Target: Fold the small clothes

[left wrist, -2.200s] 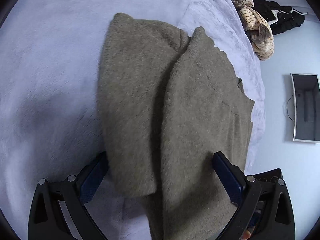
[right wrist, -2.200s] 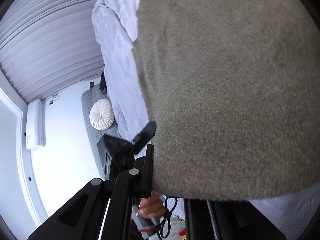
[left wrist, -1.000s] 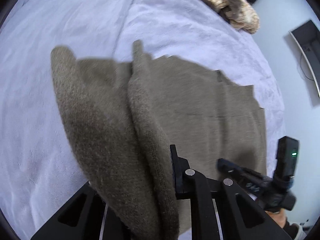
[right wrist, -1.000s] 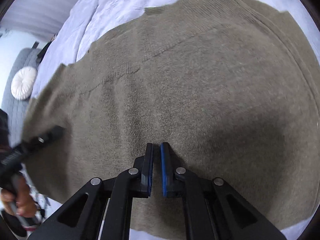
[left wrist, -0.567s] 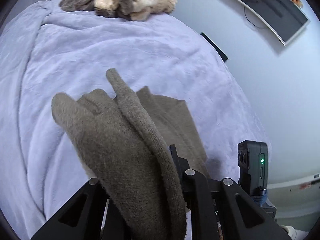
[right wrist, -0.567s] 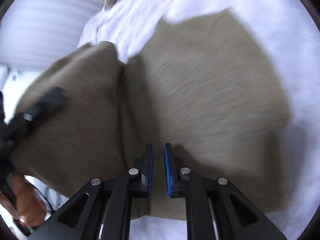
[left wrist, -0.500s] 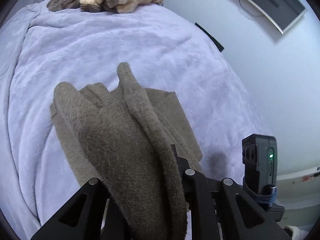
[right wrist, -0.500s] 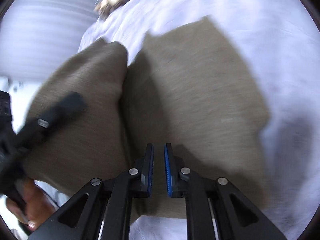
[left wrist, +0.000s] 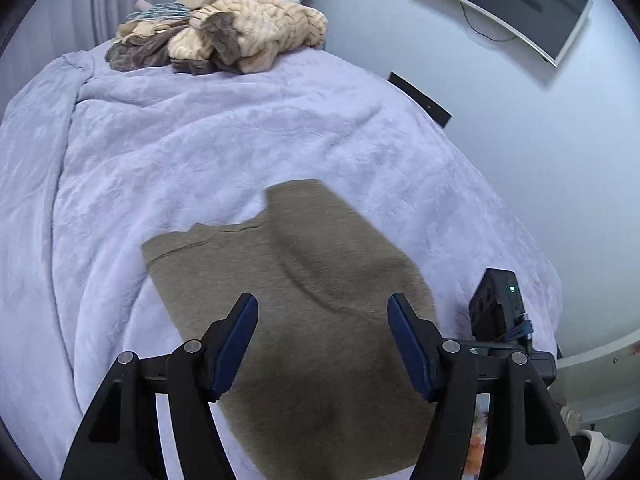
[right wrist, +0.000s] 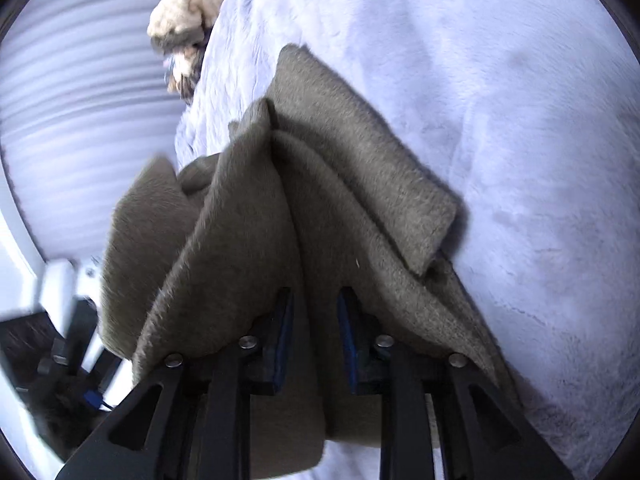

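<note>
Soft purple blanket [left wrist: 224, 152] covers a big bed, and a heap of other clothes [left wrist: 224, 36] sits at the far end by the wall. On the blanket lies a brown sweater [left wrist: 304, 292], already folded over into a thick pad. It lies right in front of both tongs. From the left side, its long way runs from the tongs toward the far end of the bed. The left tongs [left wrist: 322, 344] hang above the near part of the sweater. They have just been opening, they now stand wide apart, and nothing is between them. The right tongs [right wrist: 314, 332] have just been opening too. A fold of the sweater sits between them and drapes over the fingers, but the pads look a little apart from it, so I think it is let go. The right tongs are closer, down in the cloth, while the left ones are free above it. The top layers by the right tongs are bunched and puffy, so they probably need smoothing flat next.
</note>
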Motion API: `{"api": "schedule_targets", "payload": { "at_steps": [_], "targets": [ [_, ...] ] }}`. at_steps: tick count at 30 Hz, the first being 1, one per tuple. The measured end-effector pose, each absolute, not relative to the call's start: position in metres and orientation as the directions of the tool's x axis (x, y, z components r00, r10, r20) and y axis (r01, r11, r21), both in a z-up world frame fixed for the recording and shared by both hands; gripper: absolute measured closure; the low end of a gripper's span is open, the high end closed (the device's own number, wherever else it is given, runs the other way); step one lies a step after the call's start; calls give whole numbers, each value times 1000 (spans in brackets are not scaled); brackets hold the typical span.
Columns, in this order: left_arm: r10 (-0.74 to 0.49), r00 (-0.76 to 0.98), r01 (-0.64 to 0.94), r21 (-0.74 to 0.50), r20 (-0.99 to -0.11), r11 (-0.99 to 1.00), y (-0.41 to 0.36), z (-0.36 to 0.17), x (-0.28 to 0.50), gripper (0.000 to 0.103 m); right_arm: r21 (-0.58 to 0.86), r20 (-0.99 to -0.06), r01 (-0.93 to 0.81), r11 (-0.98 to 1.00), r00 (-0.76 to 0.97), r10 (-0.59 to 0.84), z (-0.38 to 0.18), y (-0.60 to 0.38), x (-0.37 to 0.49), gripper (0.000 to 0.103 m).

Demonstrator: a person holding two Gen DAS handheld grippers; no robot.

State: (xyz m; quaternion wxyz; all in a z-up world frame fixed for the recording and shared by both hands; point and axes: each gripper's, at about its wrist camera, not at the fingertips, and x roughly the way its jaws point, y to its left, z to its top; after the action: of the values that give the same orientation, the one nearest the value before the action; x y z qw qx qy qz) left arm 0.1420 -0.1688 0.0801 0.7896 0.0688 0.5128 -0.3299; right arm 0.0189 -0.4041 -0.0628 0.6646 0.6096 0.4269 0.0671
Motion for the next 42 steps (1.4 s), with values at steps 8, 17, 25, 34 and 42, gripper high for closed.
{"api": "schedule_targets", "payload": {
  "at_steps": [8,17,25,34,42],
  "targets": [
    [-254,210,320,-180,-944,930,-82,8,168,34,919,-310,393,-23,758,574,-95,-379,7,48],
    [-254,157,284,-202,-954,937,-70,-23,152,34,930,-268,364,-56,773,575,-90,-400,1,32],
    [-247,208,303,-177,-947,936,-86,-13,156,34,924,-353,369,105,711,608,-67,-401,22,32],
    [-229,210,312,-157,-950,937,-99,-12,158,34,920,-330,389,51,698,635,-85,-397,20,52],
    [-159,240,366,-63,-958,929,-111,-18,152,32,771,-608,229,595,545,578,-14,-366,63,88]
  ]
}}
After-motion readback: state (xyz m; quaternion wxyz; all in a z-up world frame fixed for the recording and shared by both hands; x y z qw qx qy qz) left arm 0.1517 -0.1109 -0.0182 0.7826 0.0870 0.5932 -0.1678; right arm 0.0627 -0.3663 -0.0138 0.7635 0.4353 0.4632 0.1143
